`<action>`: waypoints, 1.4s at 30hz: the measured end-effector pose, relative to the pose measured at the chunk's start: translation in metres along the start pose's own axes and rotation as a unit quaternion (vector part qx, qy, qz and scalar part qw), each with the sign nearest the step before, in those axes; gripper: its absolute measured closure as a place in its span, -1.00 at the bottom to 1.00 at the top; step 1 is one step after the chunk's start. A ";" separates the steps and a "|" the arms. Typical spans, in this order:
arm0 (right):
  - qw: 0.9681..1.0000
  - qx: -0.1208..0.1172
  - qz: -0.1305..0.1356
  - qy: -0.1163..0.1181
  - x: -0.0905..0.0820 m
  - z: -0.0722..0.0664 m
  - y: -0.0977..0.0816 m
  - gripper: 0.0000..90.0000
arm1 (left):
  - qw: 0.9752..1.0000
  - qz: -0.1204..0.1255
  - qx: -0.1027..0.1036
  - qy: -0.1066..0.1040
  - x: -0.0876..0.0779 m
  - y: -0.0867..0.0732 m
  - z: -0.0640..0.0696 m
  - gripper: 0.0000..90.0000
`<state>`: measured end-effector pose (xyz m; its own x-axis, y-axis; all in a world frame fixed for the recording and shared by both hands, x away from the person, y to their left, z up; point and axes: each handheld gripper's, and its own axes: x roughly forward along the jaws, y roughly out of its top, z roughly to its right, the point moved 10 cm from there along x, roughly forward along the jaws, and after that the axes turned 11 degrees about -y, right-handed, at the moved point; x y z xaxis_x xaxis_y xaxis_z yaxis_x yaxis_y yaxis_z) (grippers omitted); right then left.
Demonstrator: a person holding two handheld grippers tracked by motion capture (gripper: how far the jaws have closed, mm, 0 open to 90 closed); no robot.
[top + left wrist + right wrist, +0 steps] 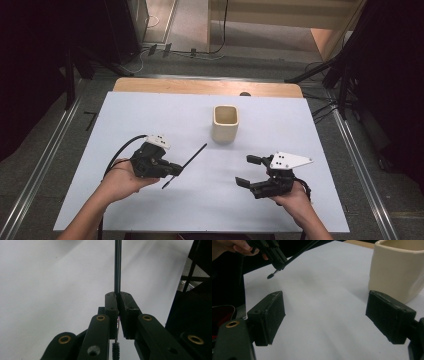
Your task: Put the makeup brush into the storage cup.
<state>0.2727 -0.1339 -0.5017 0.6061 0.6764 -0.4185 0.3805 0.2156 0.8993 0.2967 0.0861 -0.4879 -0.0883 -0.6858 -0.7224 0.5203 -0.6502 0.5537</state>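
**Thin brush held over the table**

From the high view, the left gripper point(172, 170) pinches a thin black brush point(192, 157) near the middle of the white table point(150, 115). A cream cup point(225, 124) stands nearer the far edge. The right gripper point(250, 171) has its jaws wide apart.

In the left gripper view, the jaws press tight on the brush point(117, 267).

In the right gripper view, the jaws stand apart with nothing between them, and the cup point(397, 267) sits just past them.

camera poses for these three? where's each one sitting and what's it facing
High view: above the person's side, facing forward and down on the table; forearms, left gripper, right gripper.
Left gripper view: along its shut jaws clamping the thin brush.
Right gripper view: between open jaws toward the cream cup.
Shared: the cup appears in high and right gripper views.
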 end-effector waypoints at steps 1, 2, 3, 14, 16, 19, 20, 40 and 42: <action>1.000 -0.004 -0.006 0.003 0.000 -0.001 0.000 -0.63 | 1.000 0.000 -0.002 -0.002 0.000 0.001 0.000 0.90; 1.000 -0.006 -0.005 0.001 0.000 -0.001 0.001 -0.64 | 1.000 0.002 -0.004 -0.002 -0.001 0.001 0.000 0.90; 1.000 -0.005 -0.003 0.003 -0.001 -0.002 0.003 -0.66 | 1.000 0.003 -0.005 -0.002 -0.002 0.002 -0.001 0.90; 0.999 -0.032 -0.030 0.030 0.015 -0.014 0.012 -0.68 | 1.000 -0.018 -0.014 -0.016 -0.002 -0.002 -0.005 0.90; 0.998 -0.039 -0.035 0.034 0.016 -0.016 0.012 -0.67 | 0.999 -0.027 -0.009 -0.018 -0.003 -0.004 -0.004 0.90; 0.997 -0.045 -0.039 0.042 0.016 -0.017 0.013 -0.63 | 0.999 -0.045 0.004 -0.013 -0.005 -0.007 -0.007 0.90; 0.997 -0.045 -0.039 0.042 0.016 -0.017 0.013 -0.63 | 0.999 -0.045 0.004 -0.013 -0.005 -0.007 -0.007 0.90; 0.991 -0.076 -0.076 0.085 0.017 -0.023 0.022 -0.59 | 0.985 -0.157 0.062 -0.030 0.000 -0.014 0.006 0.90; 0.989 -0.078 -0.083 0.088 0.019 -0.024 0.023 -0.59 | 0.983 -0.166 0.069 -0.031 0.001 -0.013 0.006 0.90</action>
<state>0.2762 -0.0992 -0.4862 0.4071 0.7321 -0.5462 0.3432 0.4315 0.8342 0.2842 0.0917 -0.4935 -0.2874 -0.4444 -0.8485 0.3341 -0.8767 0.3461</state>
